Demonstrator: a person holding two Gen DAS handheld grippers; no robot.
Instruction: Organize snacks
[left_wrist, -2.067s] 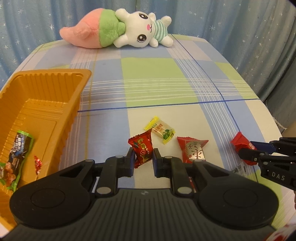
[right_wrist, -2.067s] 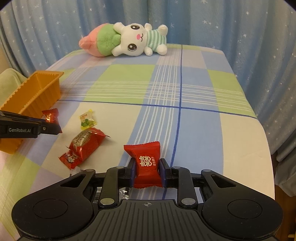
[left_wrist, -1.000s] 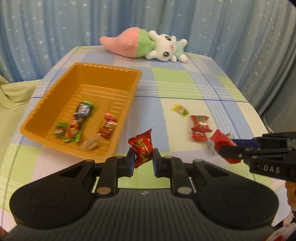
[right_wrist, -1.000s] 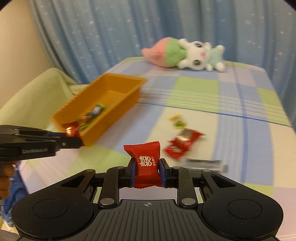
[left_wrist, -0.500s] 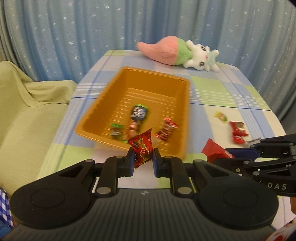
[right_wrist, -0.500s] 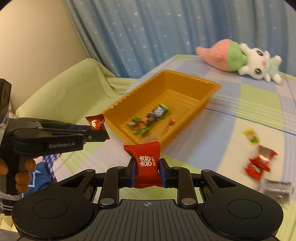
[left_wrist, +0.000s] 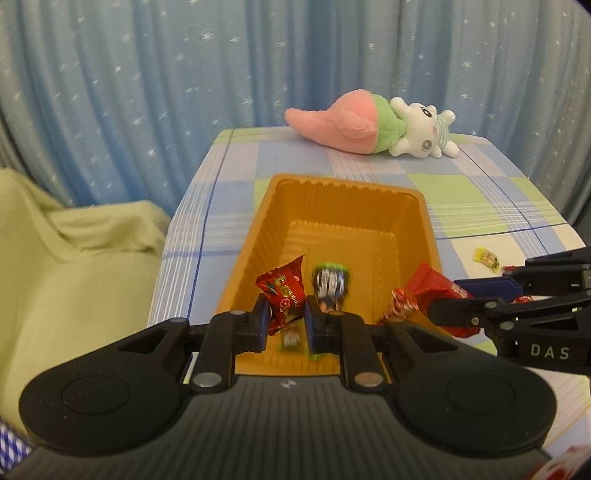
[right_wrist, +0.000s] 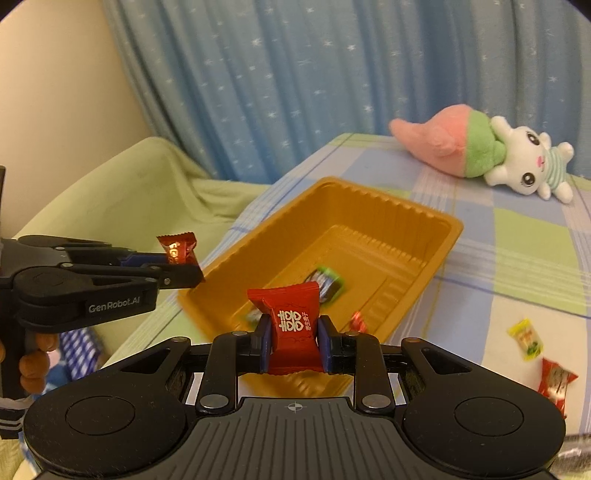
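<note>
- The left tongs (left_wrist: 283, 320) clamp a patterned red candy (left_wrist: 283, 296), low in the frame above the near end of the orange tray (left_wrist: 347, 192).
- The right tongs (right_wrist: 293, 341) clamp a red sweet (right_wrist: 293, 325) at bottom centre, also over the tray's near edge.
- Wrapped snacks (left_wrist: 330, 282) lie inside the tray; a yellow candy (left_wrist: 487, 257) sits on the checked cloth (left_wrist: 480, 188) at right.
</note>
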